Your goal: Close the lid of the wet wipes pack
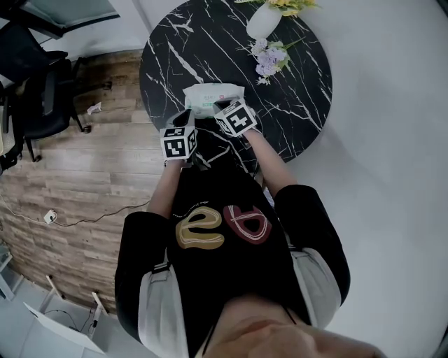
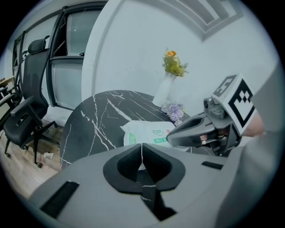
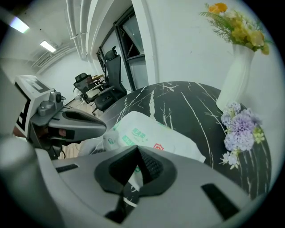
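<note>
The white wet wipes pack lies flat near the front edge of the round black marble table. In the right gripper view the pack has a rounded white lid flap at its near left end, and the flap looks lifted. My left gripper sits just short of the pack's near left corner, jaws shut with nothing between them. My right gripper hovers at the pack's near right edge, also shut and empty. Each gripper view shows the other gripper beside the pack.
A white vase with yellow flowers stands at the table's far side, with a purple flower sprig in front of it. Black office chairs stand on the wooden floor to the left. A white wall runs along the right.
</note>
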Available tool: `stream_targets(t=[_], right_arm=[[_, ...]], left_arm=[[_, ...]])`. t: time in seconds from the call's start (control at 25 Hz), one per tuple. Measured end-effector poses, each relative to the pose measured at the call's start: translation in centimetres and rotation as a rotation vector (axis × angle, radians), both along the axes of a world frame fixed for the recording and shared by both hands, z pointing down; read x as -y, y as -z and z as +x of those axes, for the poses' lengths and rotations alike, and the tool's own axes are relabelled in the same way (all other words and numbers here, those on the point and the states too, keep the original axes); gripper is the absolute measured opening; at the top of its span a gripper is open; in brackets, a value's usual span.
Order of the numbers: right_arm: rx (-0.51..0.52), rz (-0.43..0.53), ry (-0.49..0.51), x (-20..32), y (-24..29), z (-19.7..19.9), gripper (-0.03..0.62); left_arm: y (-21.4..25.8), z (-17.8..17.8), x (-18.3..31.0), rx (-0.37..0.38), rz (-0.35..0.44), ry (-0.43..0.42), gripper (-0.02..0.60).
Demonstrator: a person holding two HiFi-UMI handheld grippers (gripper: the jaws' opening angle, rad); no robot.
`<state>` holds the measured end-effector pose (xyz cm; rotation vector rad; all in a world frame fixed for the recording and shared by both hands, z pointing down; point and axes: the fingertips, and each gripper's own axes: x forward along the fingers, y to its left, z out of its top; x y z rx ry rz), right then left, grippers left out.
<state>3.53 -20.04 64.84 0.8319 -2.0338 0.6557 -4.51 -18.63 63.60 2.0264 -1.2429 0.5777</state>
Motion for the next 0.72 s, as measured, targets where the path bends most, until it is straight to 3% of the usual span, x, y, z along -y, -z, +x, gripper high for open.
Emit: stream_targets(t=[0.44, 0.72], right_arm=[[0.011, -0.011, -0.078, 0.1, -0.1, 0.2, 0.011], [0.046, -0.023, -0.119, 0.2, 0.2, 0.3, 0.012]], left_arm=[[0.0, 0.3, 0.2, 0.000, 0.002, -0.020, 0.020], [1.5, 0.4, 0.6, -0.023, 0.076, -0.024, 0.020]])
